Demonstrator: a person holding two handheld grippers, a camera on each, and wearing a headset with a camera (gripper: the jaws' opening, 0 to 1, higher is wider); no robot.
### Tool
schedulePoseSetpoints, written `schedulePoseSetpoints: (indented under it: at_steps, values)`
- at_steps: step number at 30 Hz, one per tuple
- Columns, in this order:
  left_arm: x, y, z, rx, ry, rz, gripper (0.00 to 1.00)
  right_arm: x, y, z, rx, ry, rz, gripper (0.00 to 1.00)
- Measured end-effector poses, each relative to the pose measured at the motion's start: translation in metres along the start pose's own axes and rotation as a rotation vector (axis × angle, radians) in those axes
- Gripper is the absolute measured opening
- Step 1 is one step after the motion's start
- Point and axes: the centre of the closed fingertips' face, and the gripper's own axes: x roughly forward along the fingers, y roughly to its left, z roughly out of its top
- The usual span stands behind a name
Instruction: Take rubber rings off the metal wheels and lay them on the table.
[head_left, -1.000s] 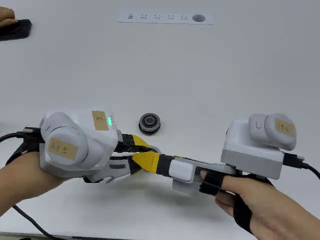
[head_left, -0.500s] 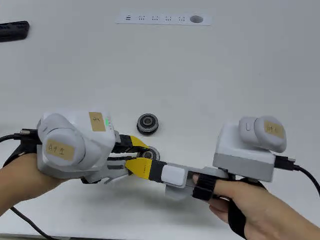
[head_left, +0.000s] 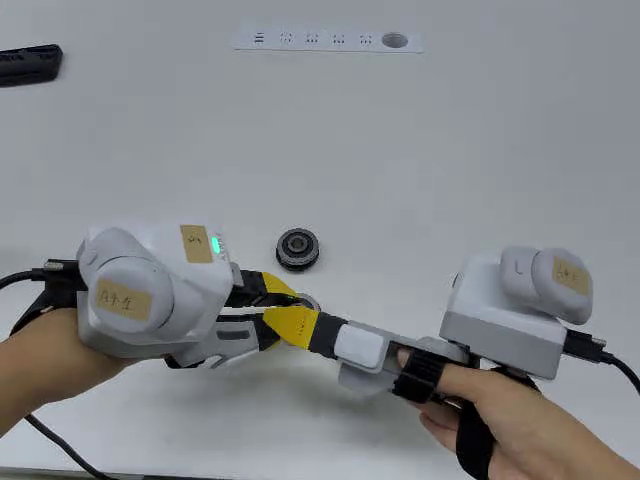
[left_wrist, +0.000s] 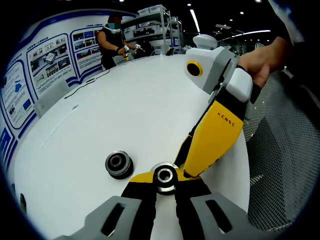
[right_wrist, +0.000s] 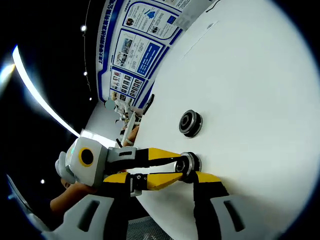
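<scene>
head view: clamping the gripped wheel (head_left: 303, 300) between the black-and-yellow jaws of the left gripper (head_left: 294, 298), low over the near part of the smooth white table (head_left: 450, 150). reaching in from the right with the right gripper (head_left: 285, 320), flat yellow jaws drawn narrow against that wheel's near edge; cannot tell whether pinching anything there. leaving the loose wheel (head_left: 298, 247) lying just beyond, apart from both tools. catching a long white power strip (head_left: 330, 39) at the far edge and a flat black object (head_left: 28, 62) far left.

left gripper view: squeezing the small round wheel, shiny metal hub inside a dark band, between the jaw tips rising from below. crowding the right side with the other gripper's broad yellow jaw, its tip touching the wheel. lying flat to the left, the loose wheel with its dark rubber ring (left_wrist: 108, 161) on. standing far off, a person (left_wrist: 112, 37).

right gripper view: converging on the gripped wheel with yellow-tipped jaws from below, against the left gripper's jaws coming from the left. lying farther out, the loose wheel.
</scene>
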Motion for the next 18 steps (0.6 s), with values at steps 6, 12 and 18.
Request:
schedulePoseSetpoints:
  at_steps: [6, 12, 18]
  values:
    - [0.0, 0.0, 0.0, 0.002, 0.002, -0.002, 0.13, -0.001, 0.0, 0.007, -0.002, -0.023, 0.006, 0.5]
    - [0.001, 0.0, 0.0, 0.002, 0.002, -0.003, 0.13, 0.0, -0.005, 0.006, -0.021, -0.011, -0.012, 0.43]
    - [0.001, 0.0, 0.0, 0.003, 0.004, -0.003, 0.13, 0.001, -0.021, 0.01, -0.02, 0.004, -0.058, 0.26]
